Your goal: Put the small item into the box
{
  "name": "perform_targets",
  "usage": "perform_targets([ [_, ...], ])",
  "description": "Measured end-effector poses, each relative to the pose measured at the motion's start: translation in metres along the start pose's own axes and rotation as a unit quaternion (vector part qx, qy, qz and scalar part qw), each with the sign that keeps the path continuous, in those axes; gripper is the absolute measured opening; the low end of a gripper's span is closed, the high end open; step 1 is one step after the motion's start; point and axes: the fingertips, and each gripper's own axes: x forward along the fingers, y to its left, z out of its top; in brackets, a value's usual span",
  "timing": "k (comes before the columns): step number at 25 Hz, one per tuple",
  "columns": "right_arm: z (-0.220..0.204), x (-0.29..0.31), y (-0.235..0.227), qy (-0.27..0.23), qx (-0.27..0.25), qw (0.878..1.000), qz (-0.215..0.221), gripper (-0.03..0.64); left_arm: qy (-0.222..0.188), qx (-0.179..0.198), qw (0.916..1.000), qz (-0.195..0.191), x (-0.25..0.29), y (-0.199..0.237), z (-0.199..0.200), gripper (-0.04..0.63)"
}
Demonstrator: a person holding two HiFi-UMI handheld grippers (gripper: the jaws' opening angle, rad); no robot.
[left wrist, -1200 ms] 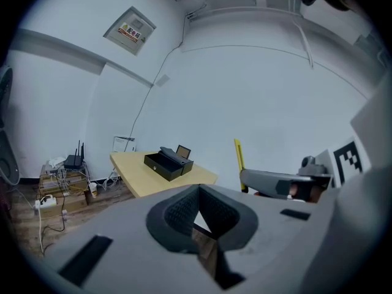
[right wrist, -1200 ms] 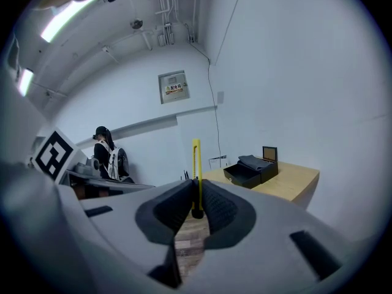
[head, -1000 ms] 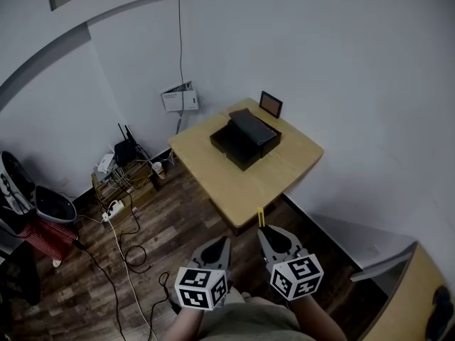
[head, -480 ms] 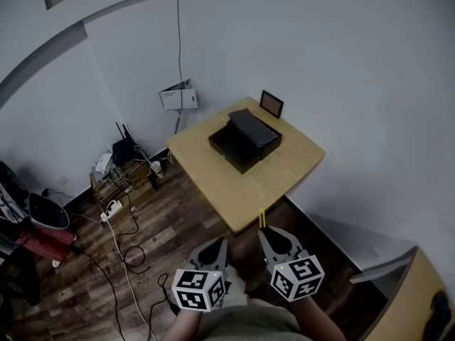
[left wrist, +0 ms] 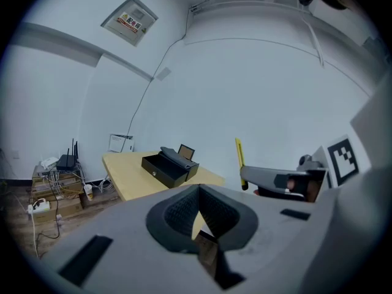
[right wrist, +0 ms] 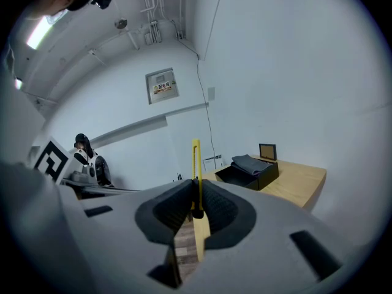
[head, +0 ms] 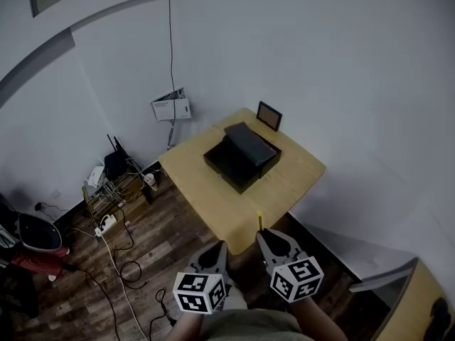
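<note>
A black open box point(head: 240, 156) with a grey piece lying across its far side sits on the light wooden table point(head: 213, 197). It also shows as the box point(left wrist: 165, 167) and the box point(right wrist: 248, 173). Both grippers hang off the table's near corner, over the floor. My right gripper point(head: 264, 234) is shut on a thin yellow stick-like item point(head: 260, 221), which points upward from the jaws. The same yellow item point(right wrist: 196, 164) rises between the right gripper point(right wrist: 196, 192) pads. My left gripper point(head: 217, 251) is shut with nothing in it; its pads meet in the left gripper point(left wrist: 199, 192) view.
A small picture frame point(head: 269, 116) stands at the table's far edge behind the box. Cables, a power strip and routers point(head: 106, 190) clutter the wooden floor on the left. A white paper holder point(head: 170, 106) hangs on the wall. Another wooden surface point(head: 419, 297) sits at the bottom right.
The table and box have drifted lower and slightly nearer in the head view. Both grippers keep their pose, the right one still holding the yellow item.
</note>
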Motion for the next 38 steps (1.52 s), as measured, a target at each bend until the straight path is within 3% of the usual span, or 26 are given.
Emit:
perform_targets([
  [19, 0.062, 0.148, -0.036, 0.0, -0.006, 1.0, -0.015, 0.04, 0.003, 0.002, 0.9998, -0.019, 0.108, 0.096, 0.086, 0.002],
  [38, 0.063, 0.238, -0.091, 0.044, -0.024, 0.997, -0.066, 0.04, 0.047, -0.017, 0.9977, -0.047, 0.179, 0.151, 0.097, 0.002],
])
